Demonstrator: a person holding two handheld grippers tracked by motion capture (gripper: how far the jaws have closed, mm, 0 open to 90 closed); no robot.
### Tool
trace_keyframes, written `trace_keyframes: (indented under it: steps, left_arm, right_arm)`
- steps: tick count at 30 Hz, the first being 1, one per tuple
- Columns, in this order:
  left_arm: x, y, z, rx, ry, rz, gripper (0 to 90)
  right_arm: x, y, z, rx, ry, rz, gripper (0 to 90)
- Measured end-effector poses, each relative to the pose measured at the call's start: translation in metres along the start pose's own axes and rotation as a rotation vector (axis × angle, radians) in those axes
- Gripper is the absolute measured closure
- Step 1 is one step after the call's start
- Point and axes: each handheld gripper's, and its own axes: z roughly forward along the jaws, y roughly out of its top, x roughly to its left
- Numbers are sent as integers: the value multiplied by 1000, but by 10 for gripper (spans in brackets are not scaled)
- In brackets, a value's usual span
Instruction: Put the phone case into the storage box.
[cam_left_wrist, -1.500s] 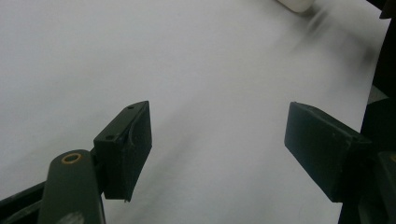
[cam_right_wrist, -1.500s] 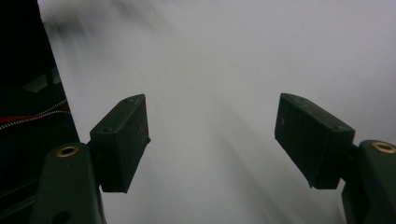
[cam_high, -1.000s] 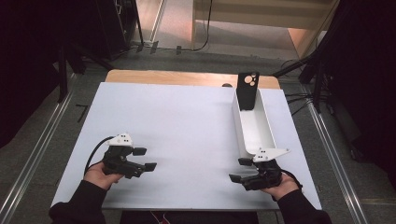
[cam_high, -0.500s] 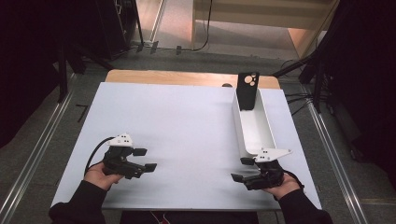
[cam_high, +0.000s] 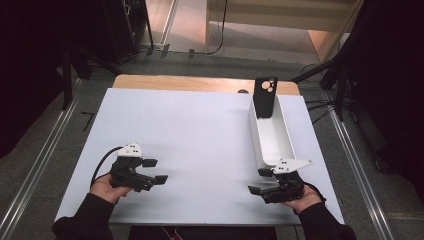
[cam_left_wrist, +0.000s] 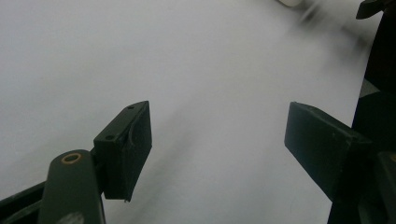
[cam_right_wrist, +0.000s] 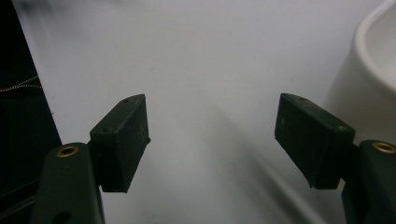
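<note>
Tray (cam_high: 270, 135), long and white, lies on the right part of your worktop (cam_high: 200, 135), running away from you; its rounded wall shows at the right edge of the right gripper view (cam_right_wrist: 369, 74). A black phone case (cam_high: 264, 97) stands tilted at its far end. Your right tongs (cam_high: 260, 181) sit just at the tray's near end, jaws apart, gripping nothing. Your left tongs (cam_high: 155, 171) rest well apart at the near left, likewise open and empty.

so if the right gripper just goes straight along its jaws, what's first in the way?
Probably nothing: the right gripper points left across bare table; the white tray sits beside it. Farther on, roughly, is the left gripper.
</note>
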Motion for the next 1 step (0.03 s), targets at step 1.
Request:
trace_keyframes:
  steps: [1]
  left_arm:
    - [0,0,0,0,-1,-1,231]
  right_arm:
    - [0,0,0,0,0,1,245]
